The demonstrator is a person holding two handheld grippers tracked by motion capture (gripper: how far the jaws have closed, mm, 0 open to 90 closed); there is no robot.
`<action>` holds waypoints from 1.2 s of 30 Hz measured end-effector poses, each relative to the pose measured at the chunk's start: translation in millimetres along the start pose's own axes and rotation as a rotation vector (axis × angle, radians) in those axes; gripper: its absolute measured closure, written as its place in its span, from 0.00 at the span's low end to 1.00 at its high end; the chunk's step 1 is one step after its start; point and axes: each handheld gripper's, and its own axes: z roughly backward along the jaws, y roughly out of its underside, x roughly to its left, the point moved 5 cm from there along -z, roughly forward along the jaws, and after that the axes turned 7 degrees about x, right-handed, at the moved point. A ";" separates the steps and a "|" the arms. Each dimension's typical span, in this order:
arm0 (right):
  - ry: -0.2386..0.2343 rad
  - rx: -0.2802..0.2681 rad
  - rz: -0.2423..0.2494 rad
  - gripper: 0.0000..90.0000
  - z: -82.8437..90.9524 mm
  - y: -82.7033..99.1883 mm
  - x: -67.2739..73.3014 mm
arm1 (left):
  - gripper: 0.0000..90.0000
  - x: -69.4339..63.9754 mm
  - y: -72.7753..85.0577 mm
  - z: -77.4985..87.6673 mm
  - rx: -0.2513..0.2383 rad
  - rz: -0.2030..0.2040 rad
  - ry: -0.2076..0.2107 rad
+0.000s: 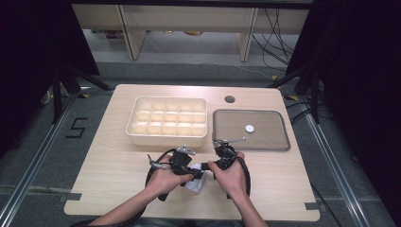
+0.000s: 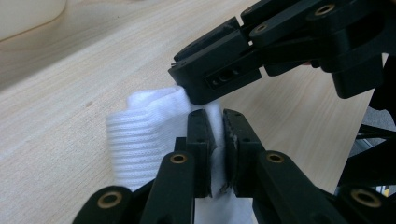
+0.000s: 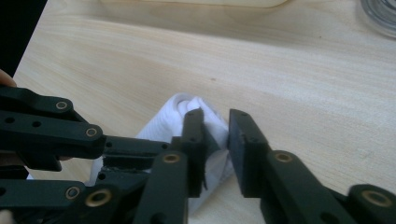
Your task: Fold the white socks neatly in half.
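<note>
Left gripper clamped on white ribbed cloth, jaws narrow. Right gripper at same cloth, jaws slightly parted, fabric between them, left pad touching. Cloth lay on wooden table, near front edge, before compartment box and tray.

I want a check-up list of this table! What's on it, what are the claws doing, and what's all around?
Surface: light wooden table with a round hole near the far edge.
Job's things: white ribbed cloth, folded, lying on the table near the person's edge.
Clutter: cream divided box, its compartments look empty; grey tray holding one small white disc.
Grippers: left claw pinches the cloth; right claw stands slightly open, one jaw against the cloth.
Cables: black cables loop from both claws; more cables on the floor behind.
Surroundings: shelving legs, dark stands, floor marking "5".
</note>
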 end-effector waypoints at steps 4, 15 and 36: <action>-0.008 0.007 0.014 0.94 -1.7 1.0 0.1 | 0.89 -0.8 0.1 0.1 0.003 0.001 -0.014; -0.002 -0.007 0.016 0.95 -2.4 2.0 -1.2 | 0.82 -17.0 3.7 28.1 -0.047 -0.028 0.036; 0.016 -0.002 0.013 0.95 -6.0 5.1 -2.5 | 0.97 -21.8 27.2 0.3 0.052 -0.064 0.029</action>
